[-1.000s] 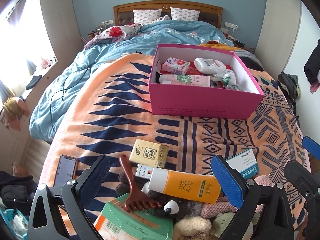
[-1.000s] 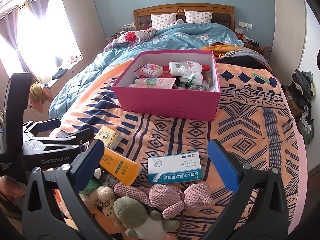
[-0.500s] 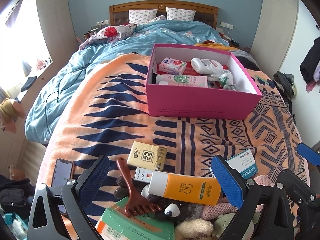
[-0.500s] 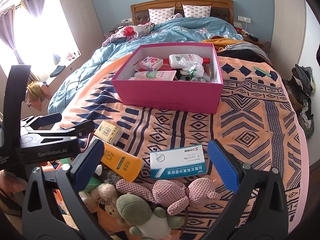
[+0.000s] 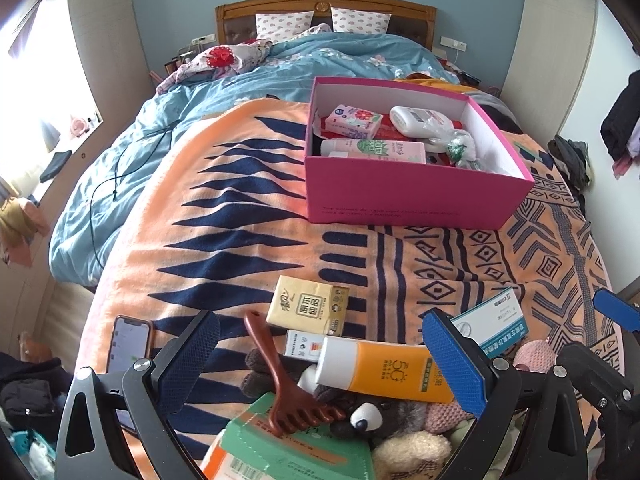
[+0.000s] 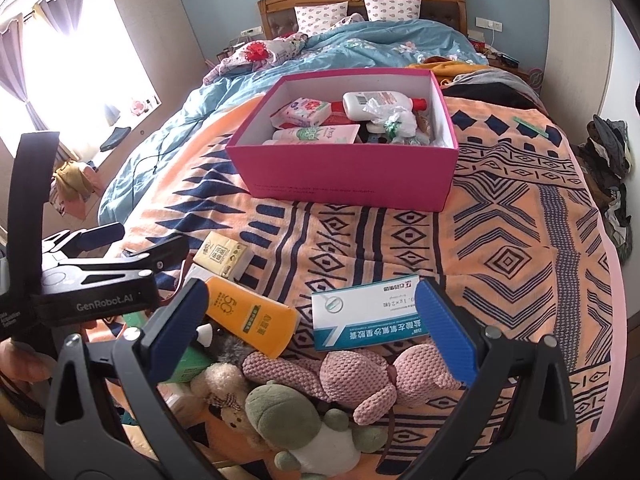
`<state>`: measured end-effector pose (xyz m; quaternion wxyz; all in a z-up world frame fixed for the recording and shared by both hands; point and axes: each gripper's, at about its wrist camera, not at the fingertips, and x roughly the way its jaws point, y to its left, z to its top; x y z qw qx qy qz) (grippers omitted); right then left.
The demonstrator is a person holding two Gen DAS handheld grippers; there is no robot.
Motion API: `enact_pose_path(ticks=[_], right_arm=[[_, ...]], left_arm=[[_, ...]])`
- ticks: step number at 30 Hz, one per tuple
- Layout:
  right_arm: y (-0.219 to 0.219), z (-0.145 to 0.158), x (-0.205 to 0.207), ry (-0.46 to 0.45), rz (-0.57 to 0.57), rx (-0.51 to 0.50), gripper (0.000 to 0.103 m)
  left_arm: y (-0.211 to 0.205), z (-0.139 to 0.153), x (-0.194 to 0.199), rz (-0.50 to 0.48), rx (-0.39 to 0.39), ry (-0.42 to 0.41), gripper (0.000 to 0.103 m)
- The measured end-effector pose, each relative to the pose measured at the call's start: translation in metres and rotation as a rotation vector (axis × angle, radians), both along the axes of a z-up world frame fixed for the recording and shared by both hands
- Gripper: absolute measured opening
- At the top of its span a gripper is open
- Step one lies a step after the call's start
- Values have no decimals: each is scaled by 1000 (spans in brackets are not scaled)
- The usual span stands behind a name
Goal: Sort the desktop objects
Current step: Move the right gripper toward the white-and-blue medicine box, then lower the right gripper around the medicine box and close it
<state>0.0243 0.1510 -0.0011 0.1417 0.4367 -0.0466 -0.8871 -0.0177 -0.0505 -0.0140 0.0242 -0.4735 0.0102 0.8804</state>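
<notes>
A pink box (image 5: 408, 196) (image 6: 348, 184) stands mid-bed with bottles and packets in it. Near me lies a pile: an orange sunscreen tube (image 5: 384, 370) (image 6: 250, 318), a yellow tissue pack (image 5: 306, 306) (image 6: 222, 256), a brown comb (image 5: 280, 388), a blue-white medicine box (image 6: 370, 316) (image 5: 496, 326), a green-orange carton (image 5: 288, 452), a pink plush (image 6: 360, 372) and a green plush (image 6: 296, 420). My left gripper (image 5: 320, 364) is open and empty above the comb and tube. My right gripper (image 6: 312, 330) is open and empty above the plush toys.
A phone (image 5: 128, 344) lies at the bed's left edge. An orange-and-navy patterned blanket (image 6: 500, 240) covers the bed, with a blue duvet (image 5: 320, 64) and pillows behind the box. Clothes (image 6: 612, 168) lie on the floor at right.
Both grippers have drawn slightly nearer the pile and the box. Jaws stay open; no object has moved.
</notes>
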Motion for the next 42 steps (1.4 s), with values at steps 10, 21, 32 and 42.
enact_pose_path(ticks=[10, 21, 32, 42], right_arm=[[-10, -15, -1, -57, 39, -35, 103], [-23, -30, -13, -115, 43, -47, 103], [-16, -47, -29, -172, -54, -34, 103], [12, -59, -30, -216, -161, -10, 103]], left_arm=[[-35, -9, -9, 44, -22, -11, 103], [-60, -39, -21, 45, -45, -79, 103], [-59, -66, -40, -37, -43, -136, 103], [-58, -78, -54, -86, -59, -164, 103]])
